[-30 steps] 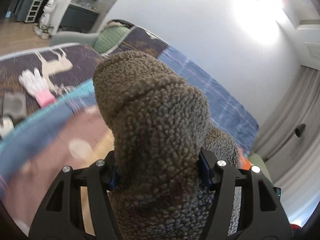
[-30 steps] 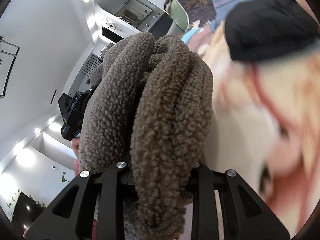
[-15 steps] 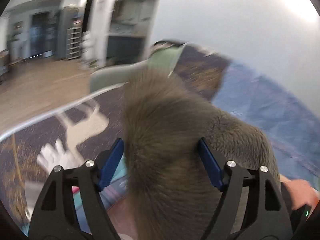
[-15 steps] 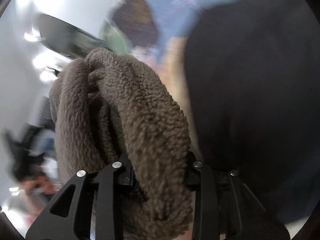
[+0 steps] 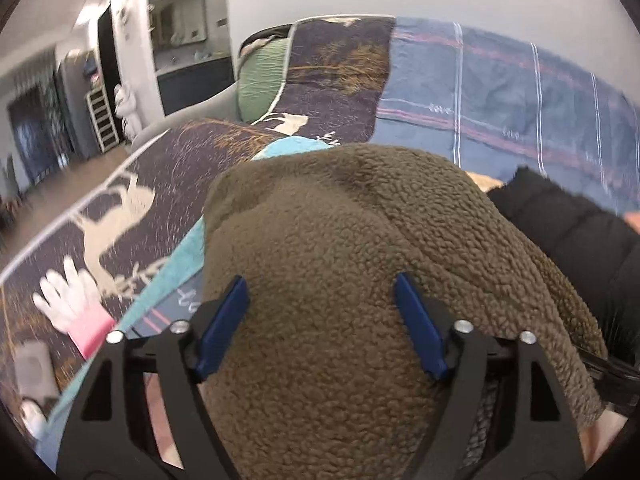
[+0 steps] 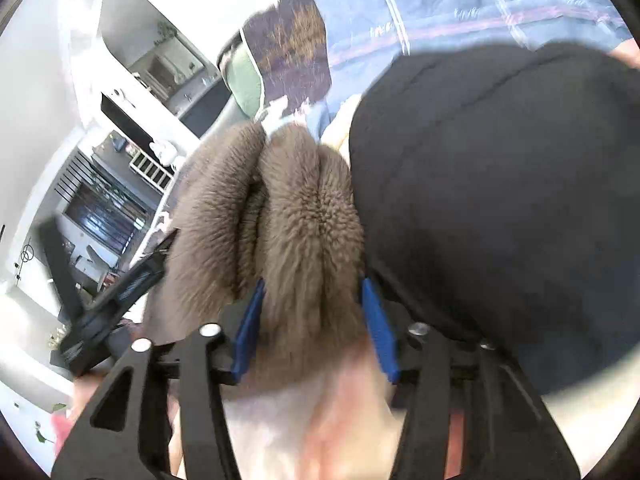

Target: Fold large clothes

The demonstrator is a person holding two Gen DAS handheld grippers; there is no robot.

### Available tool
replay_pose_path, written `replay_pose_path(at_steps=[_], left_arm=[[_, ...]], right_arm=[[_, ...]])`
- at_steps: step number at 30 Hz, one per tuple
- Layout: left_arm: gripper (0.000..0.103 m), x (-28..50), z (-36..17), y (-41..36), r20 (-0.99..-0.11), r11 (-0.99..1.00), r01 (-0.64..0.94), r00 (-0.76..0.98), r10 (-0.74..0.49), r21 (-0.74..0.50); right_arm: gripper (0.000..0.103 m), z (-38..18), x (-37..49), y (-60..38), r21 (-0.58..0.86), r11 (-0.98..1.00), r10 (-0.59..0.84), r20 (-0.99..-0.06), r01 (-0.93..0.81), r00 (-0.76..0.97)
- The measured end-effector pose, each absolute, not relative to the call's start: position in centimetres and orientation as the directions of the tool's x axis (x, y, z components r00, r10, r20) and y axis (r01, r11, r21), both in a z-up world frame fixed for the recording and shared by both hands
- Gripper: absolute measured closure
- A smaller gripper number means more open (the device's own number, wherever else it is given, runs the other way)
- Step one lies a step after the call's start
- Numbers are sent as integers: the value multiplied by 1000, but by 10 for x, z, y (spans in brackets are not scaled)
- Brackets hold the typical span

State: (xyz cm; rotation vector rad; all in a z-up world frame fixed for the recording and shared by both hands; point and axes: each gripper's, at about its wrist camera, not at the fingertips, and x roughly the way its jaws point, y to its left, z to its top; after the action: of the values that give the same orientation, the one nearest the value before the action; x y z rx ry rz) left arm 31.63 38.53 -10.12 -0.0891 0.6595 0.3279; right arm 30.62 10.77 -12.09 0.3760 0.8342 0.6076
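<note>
A brown fleece garment [image 5: 340, 248] fills the middle of the left wrist view, draped between and over the jaws. My left gripper [image 5: 320, 300] has its blue pads spread wide around the fleece, which lies loose between them. In the right wrist view the same fleece [image 6: 296, 216] is bunched in folds between the blue pads of my right gripper [image 6: 310, 304], which also stand apart. The left gripper's black body [image 6: 116, 292] shows at the left there.
A black puffy garment [image 6: 500, 200] lies to the right, also in the left wrist view [image 5: 580, 240]. A blue plaid cover [image 5: 500, 92] and a dark deer-print blanket [image 5: 160, 184] lie beneath. A white and pink glove [image 5: 72, 304] lies at left. A green cushion [image 5: 260, 76] is at the back.
Both grippers swung down toward the bed with the fleece. Both pairs of jaws have opened wider, and the fleece now spreads flatter instead of standing up in a pinched bunch.
</note>
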Motion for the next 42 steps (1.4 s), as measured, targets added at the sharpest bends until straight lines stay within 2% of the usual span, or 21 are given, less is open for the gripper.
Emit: replay_pose_path(at_steps=[5, 8, 10, 15, 21, 27, 34, 42], left_arm=[[14, 289, -97, 379, -591, 935, -354, 757, 280, -10], [3, 267, -77, 363, -567, 945, -325, 786, 246, -41], [2, 241, -66, 345, -537, 954, -292, 815, 216, -60], [2, 161, -41, 291, -452, 971, -234, 872, 188, -47], [2, 81, -31, 237, -449, 984, -178, 881, 151, -18], [2, 18, -23, 194, -398, 986, -164, 906, 146, -13], [2, -28, -17, 164, -385, 986, -164, 912, 142, -23], [2, -58, -9, 132, -387, 988, -150, 911, 145, 16]], right_arm=[[38, -89, 244, 63, 278, 868, 494, -570, -411, 656], [29, -79, 207, 38, 165, 902, 420, -559, -400, 715], [24, -73, 185, 21, 135, 914, 391, -541, -382, 745], [16, -55, 137, -10, 130, 928, 364, -513, -348, 777], [15, -34, 85, -23, 29, 958, 267, -464, -287, 844], [13, -18, 35, -37, 17, 964, 247, -435, -266, 866], [10, -9, -7, -54, 3, 970, 224, -400, -244, 889], [8, -6, -33, -69, 4, 971, 222, -403, -240, 888]])
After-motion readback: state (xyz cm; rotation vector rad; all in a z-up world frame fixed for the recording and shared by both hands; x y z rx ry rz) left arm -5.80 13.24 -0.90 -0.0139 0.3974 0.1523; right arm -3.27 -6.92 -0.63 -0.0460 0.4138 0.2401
